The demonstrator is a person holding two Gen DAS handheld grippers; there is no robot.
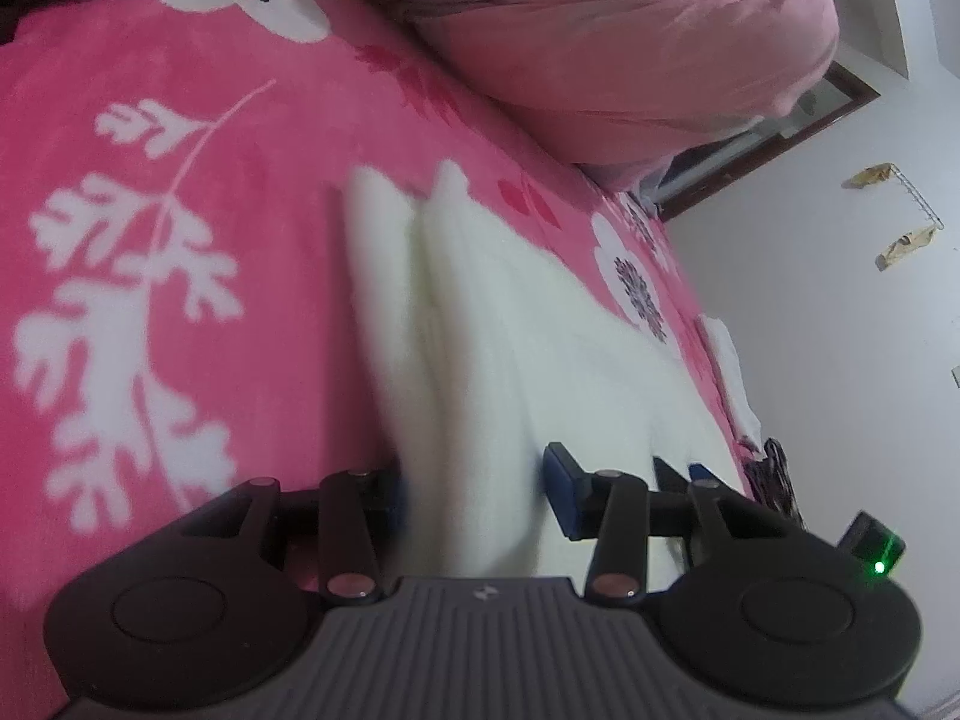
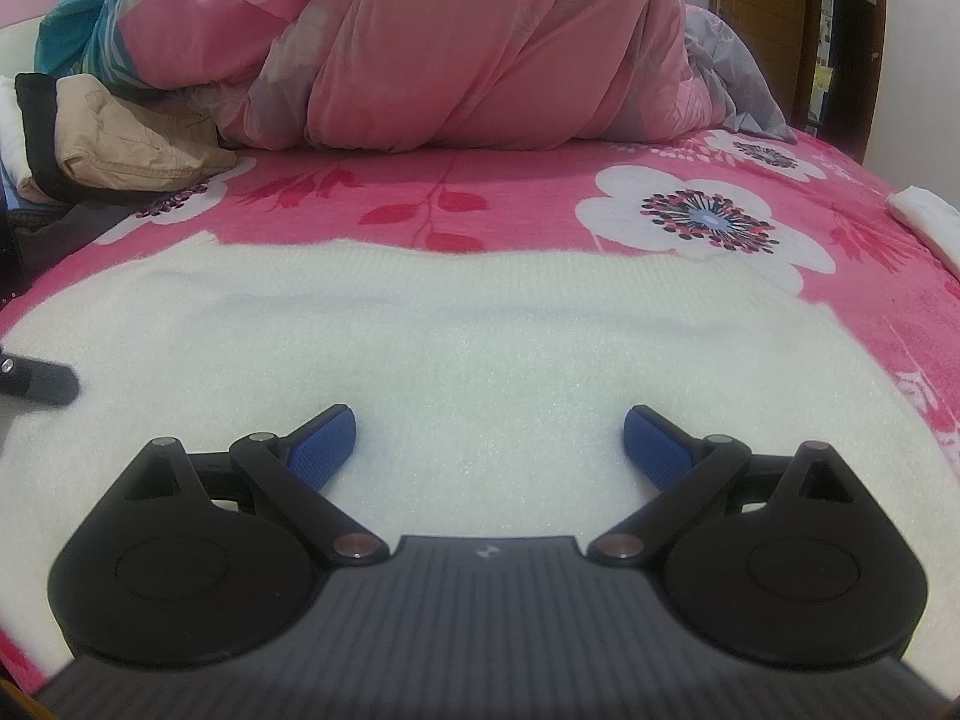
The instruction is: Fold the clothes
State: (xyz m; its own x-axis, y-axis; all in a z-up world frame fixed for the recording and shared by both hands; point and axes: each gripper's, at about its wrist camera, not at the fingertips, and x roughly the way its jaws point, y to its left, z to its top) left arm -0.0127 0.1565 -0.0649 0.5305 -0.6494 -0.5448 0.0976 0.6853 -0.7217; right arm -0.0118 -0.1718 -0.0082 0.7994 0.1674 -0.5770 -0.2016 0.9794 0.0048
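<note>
Two layers of the white sweater point(image 1: 480, 372) are pinched in the left claw point(image 1: 474, 495); the right claw point(image 2: 489, 441) is held wide above it, spread on the bed point(image 2: 480, 198). Loosely gripped, one layer may be dropped.

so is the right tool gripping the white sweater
No, the right tool is wide open, its blue pads far apart above the flat white sweater with no fabric between them.
</note>
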